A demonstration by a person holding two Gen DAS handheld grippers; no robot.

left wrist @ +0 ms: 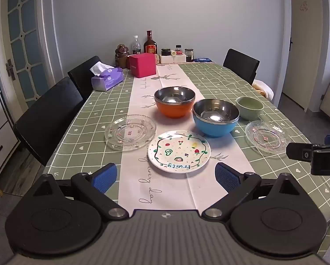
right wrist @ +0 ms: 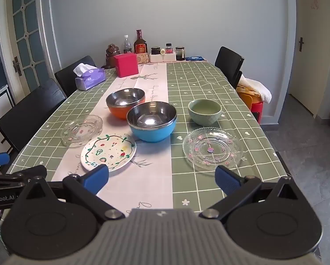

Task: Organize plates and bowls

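Nearest to the camera is the left gripper (left wrist: 166, 177), with its two blue pads spread wide and nothing between them, above the near edge of the table (left wrist: 94, 108). The right gripper (right wrist: 161, 176) is the same: jaws wide apart and empty. On the table I count three plates and three bowls, each one standing alone, none stacked. The painted fruit plate (left wrist: 178, 151) lies nearest, on the pale runner (left wrist: 165, 190) in the middle. A glass plate (left wrist: 130, 131) is just beside it on the left, and a second glass plate (right wrist: 212, 148) lies well apart on the right side. Behind the painted plate stand the blue bowl (left wrist: 215, 117) and, farther and a little to the left, the orange bowl (left wrist: 174, 104); both have a steel inside. The green bowl (right wrist: 204, 111) is to the right of the blue one. At the far end stand a pink box (left wrist: 142, 64), a purple tissue pack (left wrist: 107, 78) and several bottles and jars; their labels are too small to read. In the left wrist view the right gripper is cut off by the right border, so only a part shows there.
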